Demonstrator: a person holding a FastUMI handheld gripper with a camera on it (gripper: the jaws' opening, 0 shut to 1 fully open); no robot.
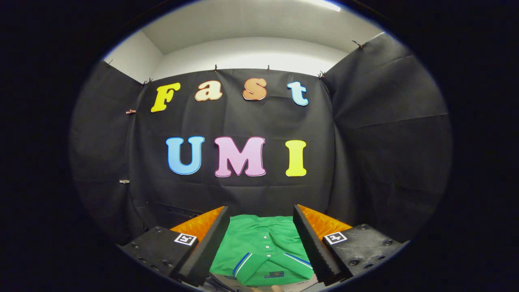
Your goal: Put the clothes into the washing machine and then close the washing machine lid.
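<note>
gripper view: my fingers (261,243) are spread wide, holding nothing
shirt: folded green polo shirt (259,247) lying flat, sits in the gap between the fingers, collar toward me
backdrop: black cloth wall (243,194) beyond it

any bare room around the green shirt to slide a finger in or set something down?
Little shows. The green shirt fills the gap between the open gripper fingers, spread flat, collar toward the camera. A pale bare strip lies just under the collar edge, near the fingers' base. Past the shirt's far edge comes the black cloth wall; the sides are hidden behind the fingers.
</note>
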